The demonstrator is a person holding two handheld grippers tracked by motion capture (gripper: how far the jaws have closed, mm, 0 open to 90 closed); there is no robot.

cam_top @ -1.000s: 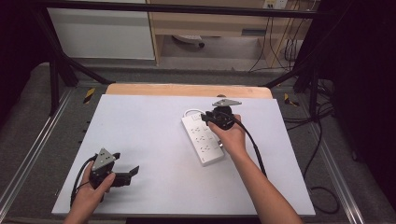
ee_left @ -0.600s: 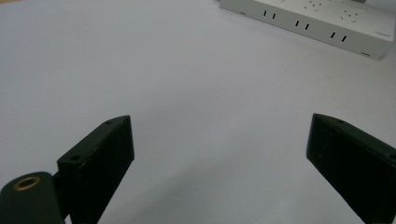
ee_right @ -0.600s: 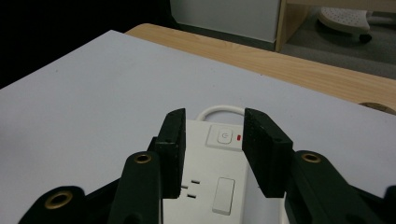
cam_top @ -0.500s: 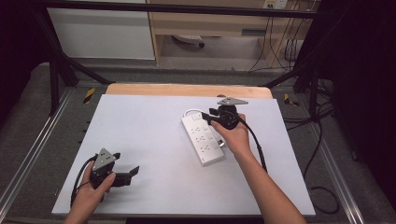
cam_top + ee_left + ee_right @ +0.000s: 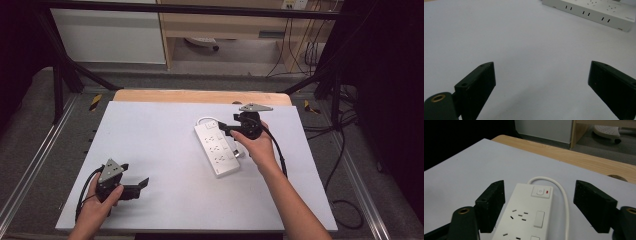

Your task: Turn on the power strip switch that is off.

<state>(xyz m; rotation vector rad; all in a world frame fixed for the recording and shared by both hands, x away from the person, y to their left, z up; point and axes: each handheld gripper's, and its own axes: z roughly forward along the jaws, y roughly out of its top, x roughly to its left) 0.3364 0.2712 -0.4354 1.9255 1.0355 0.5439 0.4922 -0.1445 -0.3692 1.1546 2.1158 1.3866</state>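
My right tool (image 5: 227, 129) is wide open and holds nothing. It has crept a little along the power strip (image 5: 216, 149) toward the switch end. The strip lies flat on the worktop (image 5: 165, 150) right under and between its jaws. Just ahead sits the switch (image 5: 542, 192), red light on, so I think pressing it comes next. My left tool (image 5: 140, 186) rests open, far off.
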